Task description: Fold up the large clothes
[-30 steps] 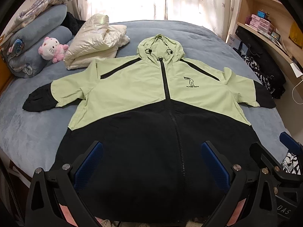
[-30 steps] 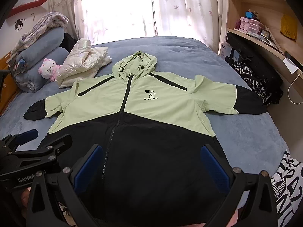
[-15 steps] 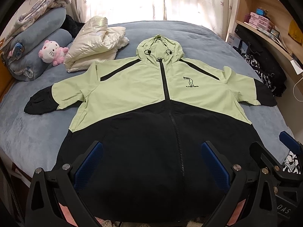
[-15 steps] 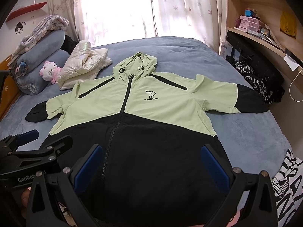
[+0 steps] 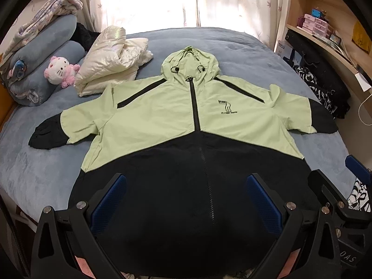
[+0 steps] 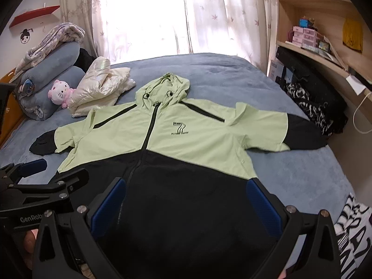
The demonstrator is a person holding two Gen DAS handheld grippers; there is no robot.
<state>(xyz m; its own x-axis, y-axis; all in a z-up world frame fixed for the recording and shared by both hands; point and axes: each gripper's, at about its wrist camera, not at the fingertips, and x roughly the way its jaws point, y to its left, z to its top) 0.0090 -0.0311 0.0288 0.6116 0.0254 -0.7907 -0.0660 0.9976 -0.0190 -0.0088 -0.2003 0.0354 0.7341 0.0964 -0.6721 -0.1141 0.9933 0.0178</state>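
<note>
Bed (image 5: 244, 44): blue, carrying all.
Jacket (image 5: 186, 121): spread flat, zipped, ready for folding.
Left claw (image 5: 186, 200): apart, empty.
Right claw (image 6: 186, 200): apart, empty.

Green-and-black hooded jacket (image 5: 190, 153) lies zipped, front up, sleeves spread flat.

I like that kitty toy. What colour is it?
The kitty toy is pink and white, clearest in the left wrist view.

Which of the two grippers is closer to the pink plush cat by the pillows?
Left. The pink plush cat lies far up the bed on the left side. The left gripper hovers over the jacket's hem nearer that side; the right gripper is alongside, further right.
</note>
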